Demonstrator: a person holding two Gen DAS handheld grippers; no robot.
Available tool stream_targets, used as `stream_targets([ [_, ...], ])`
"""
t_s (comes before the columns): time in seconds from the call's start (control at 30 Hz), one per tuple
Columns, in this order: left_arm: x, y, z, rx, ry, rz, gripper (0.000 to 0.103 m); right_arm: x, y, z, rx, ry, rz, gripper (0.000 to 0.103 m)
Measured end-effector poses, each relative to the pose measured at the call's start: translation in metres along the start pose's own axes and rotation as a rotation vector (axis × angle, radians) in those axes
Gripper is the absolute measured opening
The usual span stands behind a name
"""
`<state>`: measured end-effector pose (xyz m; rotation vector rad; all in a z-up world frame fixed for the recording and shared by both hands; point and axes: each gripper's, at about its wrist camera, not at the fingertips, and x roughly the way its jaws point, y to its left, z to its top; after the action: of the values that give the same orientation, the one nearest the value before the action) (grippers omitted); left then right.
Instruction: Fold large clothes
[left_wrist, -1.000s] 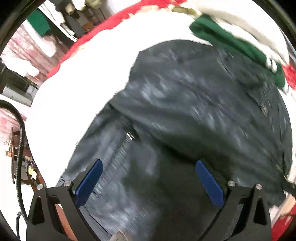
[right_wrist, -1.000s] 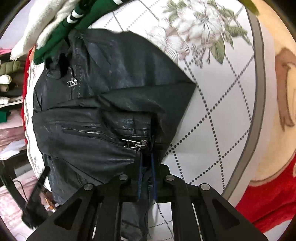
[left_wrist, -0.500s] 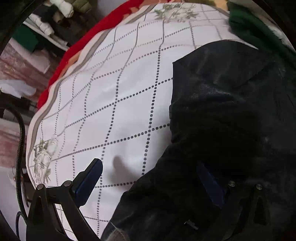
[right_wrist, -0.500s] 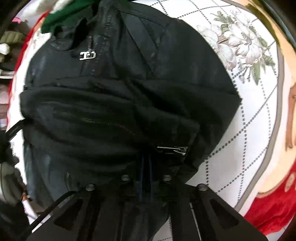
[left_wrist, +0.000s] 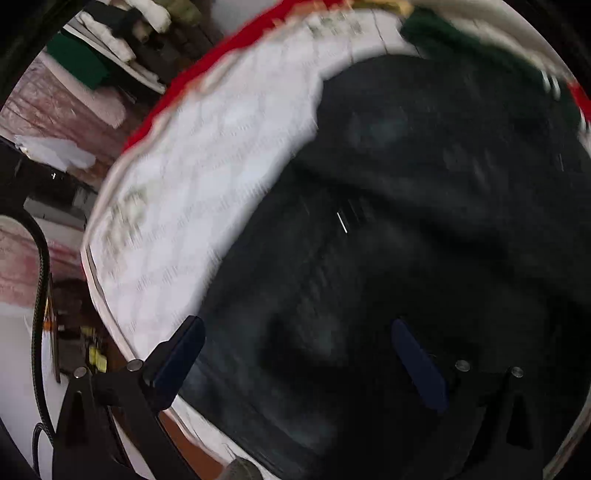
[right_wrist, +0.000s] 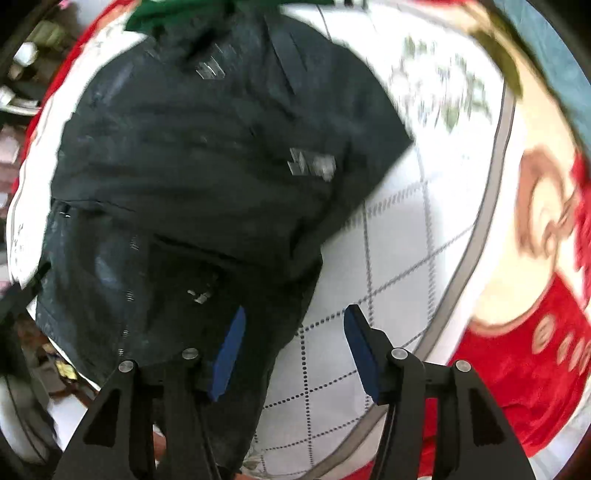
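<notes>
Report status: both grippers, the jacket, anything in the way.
Right gripper just opened, nothing between its pads. Left gripper open over the black jacket. Jacket part-folded on the white quilt. Green garment at its far edge.

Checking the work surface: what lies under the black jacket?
The black jacket lies on a white quilted cover with dotted diamond lines; whatever is directly beneath it is hidden.
</notes>
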<state>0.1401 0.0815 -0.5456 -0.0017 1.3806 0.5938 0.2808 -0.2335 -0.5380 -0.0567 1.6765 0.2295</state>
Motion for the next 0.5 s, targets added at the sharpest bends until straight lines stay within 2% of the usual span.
stream_targets([
  [0.03, 0.003, -0.008, -0.008, 0.006, 0.004, 0.010, 0.103, 0.017, -0.004, 0.001, 0.020, 0.023, 0.021, 0.058],
  [0.07, 0.007, -0.019, -0.019, 0.011, -0.001, 0.029, 0.103, 0.029, -0.005, 0.002, 0.027, 0.041, 0.032, 0.051],
  [0.1, 0.008, -0.024, -0.025, 0.013, -0.005, 0.035, 0.103, 0.041, -0.008, 0.003, 0.046, 0.043, 0.035, 0.020],
  [0.17, 0.019, -0.034, -0.037, -0.004, -0.024, 0.050, 0.103, 0.051, -0.024, -0.001, 0.139, 0.039, 0.070, 0.017],
  [0.23, 0.024, -0.035, -0.039, -0.026, -0.045, 0.049, 0.103, 0.051, -0.032, -0.005, 0.162, 0.029, 0.078, 0.017],
  [0.37, 0.027, -0.034, -0.035, -0.051, -0.055, 0.050, 0.103, 0.048, -0.023, -0.004, 0.071, 0.047, 0.062, 0.020],
  [0.43, 0.030, -0.030, -0.030, -0.086, -0.036, 0.040, 0.103, 0.046, -0.017, 0.003, 0.034, 0.044, 0.069, 0.030],
  [0.47, 0.032, -0.028, -0.028, -0.108, -0.031, 0.031, 0.103, 0.045, -0.018, 0.005, 0.022, 0.030, 0.071, 0.041],
  [0.5, 0.033, -0.025, -0.026, -0.119, -0.029, 0.024, 0.103, 0.046, -0.017, 0.006, 0.004, 0.018, 0.082, 0.057],
])
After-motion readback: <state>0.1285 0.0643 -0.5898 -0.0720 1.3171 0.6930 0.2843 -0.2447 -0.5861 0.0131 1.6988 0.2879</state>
